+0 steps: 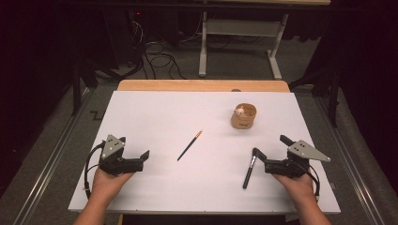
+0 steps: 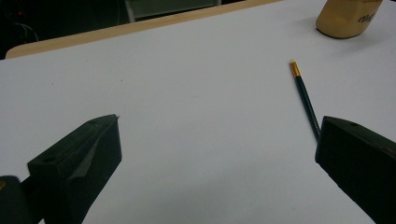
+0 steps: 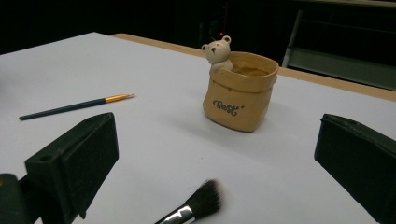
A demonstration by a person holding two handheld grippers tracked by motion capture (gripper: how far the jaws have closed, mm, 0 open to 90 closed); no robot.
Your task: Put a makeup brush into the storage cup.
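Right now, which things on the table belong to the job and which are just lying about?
In play:
makeup brush, by the open right gripper
thin brush, near the open left gripper
bear pot

Lying about:
cables on the floor
metal frame behind the table

Makeup brush handle cut off; holder top cropped

A lab or recording studio, staged rather than lived in. A light wooden table covered by a plain white sheet stands on grey carpet, ringed by black curtains and darkness. Loose black cables trail across the floor behind it toward dim equipment showing a small red light. A white metal-framed adjustable desk stands farther back. Metal floor rails run along both sides of the table.
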